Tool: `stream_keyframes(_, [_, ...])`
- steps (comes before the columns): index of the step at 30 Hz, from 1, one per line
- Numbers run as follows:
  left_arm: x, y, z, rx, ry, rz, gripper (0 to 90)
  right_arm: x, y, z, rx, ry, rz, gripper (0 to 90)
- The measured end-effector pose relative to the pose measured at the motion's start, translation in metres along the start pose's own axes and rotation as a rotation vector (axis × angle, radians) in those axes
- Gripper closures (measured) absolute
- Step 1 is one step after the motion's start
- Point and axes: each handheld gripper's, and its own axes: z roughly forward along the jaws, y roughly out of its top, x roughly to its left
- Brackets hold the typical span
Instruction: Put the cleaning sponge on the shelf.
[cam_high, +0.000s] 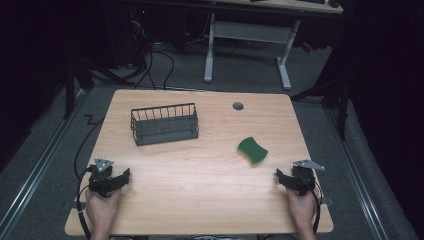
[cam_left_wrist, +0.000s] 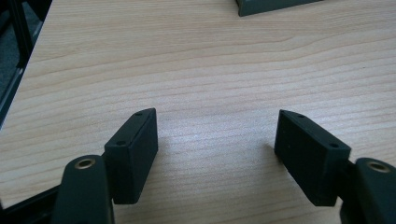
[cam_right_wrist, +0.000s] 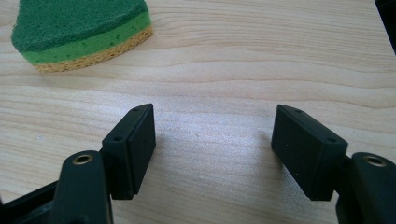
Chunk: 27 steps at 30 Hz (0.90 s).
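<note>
Both grippers, left gripper (cam_high: 114, 181) and right gripper (cam_high: 289, 181), gape empty; sponge (cam_high: 252, 150) nearest the right

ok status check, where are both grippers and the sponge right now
Left gripper open, empty, resting near table corner. Right gripper open, empty, nearest the sponge. Sponge flat on table, untouched, right of wire basket. Nothing between right gripper and sponge.

One table (cam_high: 200, 170) carries one sponge (cam_high: 252, 150) and one wire basket (cam_high: 164, 123), which looks empty from here. Two hand-held grippers sit at its near edge: the left hand-held gripper (cam_high: 111, 180) and the right hand-held gripper (cam_high: 290, 180).
</note>
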Motion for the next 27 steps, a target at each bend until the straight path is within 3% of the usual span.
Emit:
stream_keyframes(8, [0.0003, 0.0002, 0.0002, 0.000, -0.005, -0.001, 29.9, -0.0003, 0.0001, 0.0001, -0.001, 0.001, -0.002, 30.6])
stream_keyframes(11, [0.0049, 0.0000, -0.0009, -0.008, -0.037, -0.033, 30.1, -0.0009, 0.0002, -0.0003, 0.003, 0.007, 0.001, 30.6])
stream_keyframes(14, [0.0073, -0.0006, -0.0016, -0.018, -0.043, -0.054, 33.1, -0.0010, 0.0000, -0.0002, 0.000, 0.007, -0.006, 30.6])
stream_keyframes(19, [0.0018, -0.0002, -0.0008, -0.009, -0.001, -0.022, 34.5, -0.0020, -0.0002, -0.0008, -0.005, 0.002, 0.003, 35.2])
stream_keyframes(21, [-0.0004, -0.0001, -0.0008, -0.003, 0.014, -0.009, 34.9, -0.0022, -0.0008, -0.0015, -0.010, -0.005, 0.012, 41.2])
stream_keyframes(27, [-0.0017, -0.0009, -0.0023, -0.003, 0.019, -0.009, 38.5, -0.0027, -0.0019, -0.0041, -0.013, -0.002, 0.008, 48.6])
